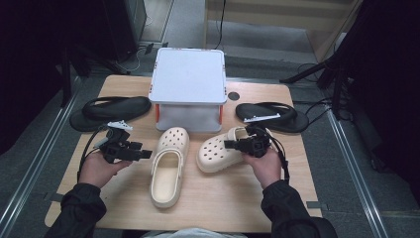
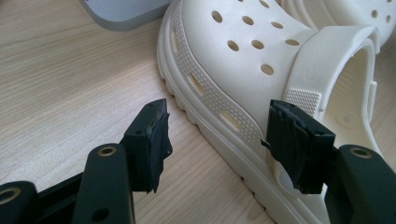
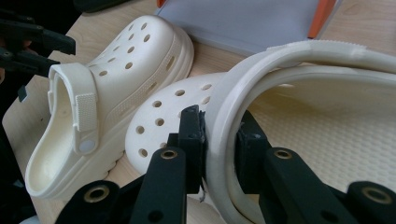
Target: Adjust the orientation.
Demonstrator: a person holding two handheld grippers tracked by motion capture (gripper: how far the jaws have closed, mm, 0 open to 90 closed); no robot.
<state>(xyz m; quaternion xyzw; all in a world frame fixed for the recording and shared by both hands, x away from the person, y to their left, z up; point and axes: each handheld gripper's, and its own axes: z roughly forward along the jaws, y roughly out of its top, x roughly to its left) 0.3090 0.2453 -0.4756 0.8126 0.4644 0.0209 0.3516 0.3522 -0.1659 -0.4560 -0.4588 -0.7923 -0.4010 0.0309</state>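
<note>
On the table, your right gripper [image 3: 219, 140] clamps the right clog's [image 1: 218, 151] rim; your left gripper [image 2: 224, 140] stands wide beside the left clog [image 1: 169, 166].

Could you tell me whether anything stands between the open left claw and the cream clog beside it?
Nothing visible does: the left claw is open right at the near cream clog, with bare table between.

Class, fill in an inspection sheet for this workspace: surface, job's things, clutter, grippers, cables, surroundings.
Surface: wooden table.
Job's things: left clog flat on its sole; right clog tilted, rim clamped.
Clutter: lidded box; black sandals left and right.
Grippers: left gripper open beside the left clog; right gripper shut on the right clog.
Cables: one trailing from each gripper.
Surroundings: grey floor, dark stands.
</note>
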